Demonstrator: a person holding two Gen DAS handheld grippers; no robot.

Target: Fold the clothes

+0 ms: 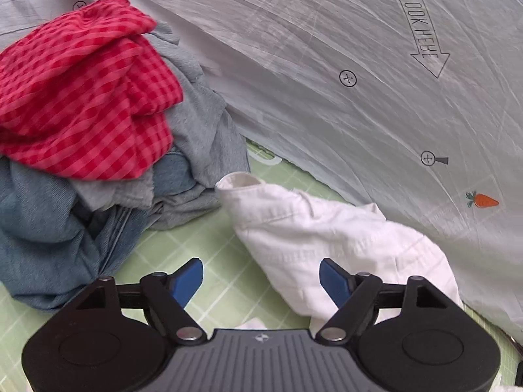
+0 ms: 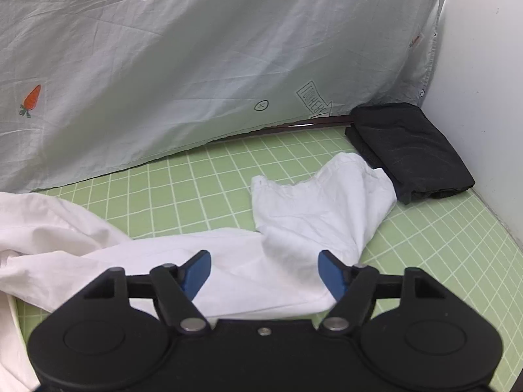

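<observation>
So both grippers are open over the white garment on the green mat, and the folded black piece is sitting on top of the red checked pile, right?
Not quite. The folded black piece lies on the green mat in the corner by the wall, as the right wrist view shows, not on the red checked pile. The rest holds: the left gripper and right gripper stand open over the white garment.

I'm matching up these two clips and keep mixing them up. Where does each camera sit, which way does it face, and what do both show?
Left wrist: sits on the left tongs, looking forward and down at a heap of clothes and a white shirt on the green mat; only the open blue-tipped tongs show.
Right wrist: sits on the right tongs, facing the white shirt and a folded black garment by the wall; only the open tongs show.
Shared: the white shirt, the green mat, the carrot-print sheet behind.
</observation>
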